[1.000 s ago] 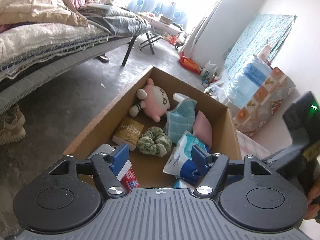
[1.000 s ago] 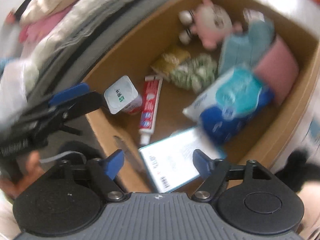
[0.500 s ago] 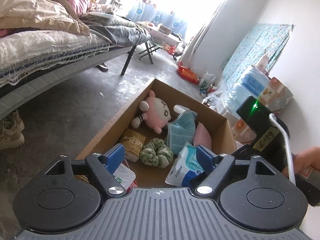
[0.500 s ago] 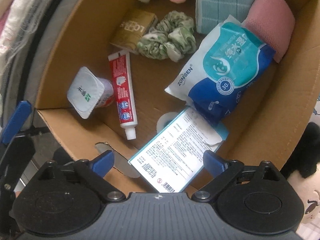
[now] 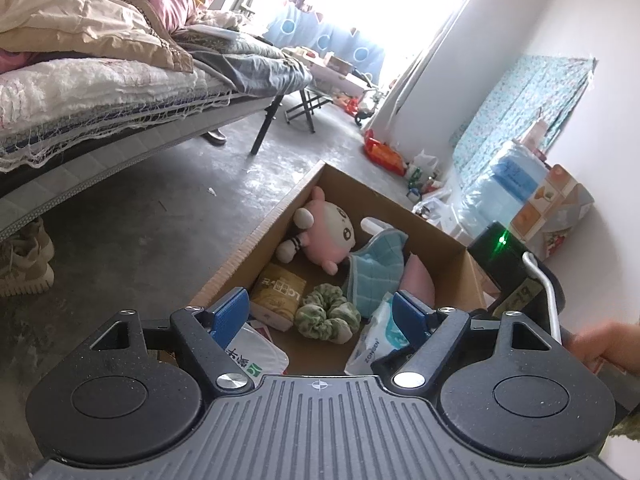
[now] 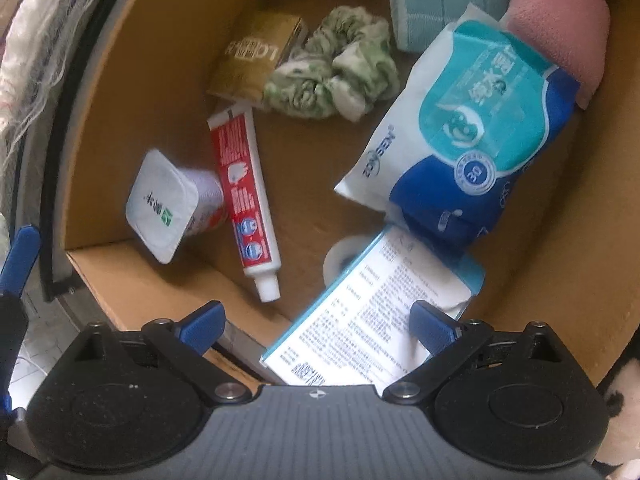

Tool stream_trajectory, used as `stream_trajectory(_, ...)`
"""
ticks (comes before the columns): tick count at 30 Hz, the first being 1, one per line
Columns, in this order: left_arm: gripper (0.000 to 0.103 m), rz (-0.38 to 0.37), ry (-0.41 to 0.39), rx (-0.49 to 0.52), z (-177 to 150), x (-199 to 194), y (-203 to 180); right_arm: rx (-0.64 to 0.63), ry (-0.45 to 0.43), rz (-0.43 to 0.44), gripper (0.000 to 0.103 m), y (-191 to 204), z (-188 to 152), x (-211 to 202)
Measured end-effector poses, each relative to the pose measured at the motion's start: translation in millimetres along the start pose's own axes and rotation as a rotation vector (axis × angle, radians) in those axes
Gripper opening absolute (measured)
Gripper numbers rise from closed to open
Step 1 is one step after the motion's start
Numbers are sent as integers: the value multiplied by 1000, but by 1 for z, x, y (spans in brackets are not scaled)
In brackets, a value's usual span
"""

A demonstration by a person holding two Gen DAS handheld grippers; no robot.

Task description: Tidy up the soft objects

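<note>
Clearly a lived-in bedroom at home: rumpled bed [image 5: 100, 92] heaped with quilts on the left, worn shoes [image 5: 24, 268] beneath it, bare concrete floor [image 5: 160, 220], bright curtained window [image 5: 360, 12] far off, cardboard box [image 5: 256, 240] of household bits near.

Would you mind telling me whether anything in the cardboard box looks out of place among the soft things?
Yes: a yogurt cup lies tipped on its side by the near wall, with a red toothpaste tube touching it. Both are hard toiletry or food items, unlike the green scrunchie and pink plush toy. Nothing looks spilled.
</note>
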State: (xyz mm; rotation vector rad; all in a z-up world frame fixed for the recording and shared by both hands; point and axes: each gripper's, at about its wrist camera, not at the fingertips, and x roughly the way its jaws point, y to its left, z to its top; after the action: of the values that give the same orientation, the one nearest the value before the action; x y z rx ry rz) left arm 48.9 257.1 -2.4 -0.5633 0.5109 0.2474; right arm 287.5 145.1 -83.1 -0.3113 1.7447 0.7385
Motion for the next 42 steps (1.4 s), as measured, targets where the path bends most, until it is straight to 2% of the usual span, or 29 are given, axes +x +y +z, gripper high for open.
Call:
stream_trajectory(11,79,-11,11,11,0,5,-3,-116,-4,-138,86,8,-6,5)
stream_trajectory(13,79,-13,11,14,0,5,-4,-147,-6,-167,75,12,-11,4)
stream_trajectory(15,79,-15,9,16,1,5,-4,-168,-10,-200,69,13,-16,-1)
stream_trajectory(17,79,-16,8,18,0,4,-4,-185,-22,-225,67,13,-22,-7)
stream_trajectory(19,79,-19,8,19,0,4,-5,-216,-22,-240,60,13,-28,-12)
stream_trajectory(25,79,-22,8,21,0,3,-6,-251,-25,-272,61,19,-30,-14)
stream_trajectory(28,79,-23,3,22,0,2,-7,-233,-24,-249,62,20,-26,-5)
stream_trajectory(30,79,-18,1,22,-1,1,-7,-244,-58,-243,62,21,-23,-3)
stream_trajectory(35,79,-13,-6,12,-1,-2,-4,-248,-146,-83,60,21,-18,-9)
stream_trajectory(39,79,-4,-18,3,2,-4,-1,-184,-104,73,60,19,-8,3)
stream_trajectory(42,79,7,-25,-2,4,-6,2,-152,-62,100,66,22,-1,18)
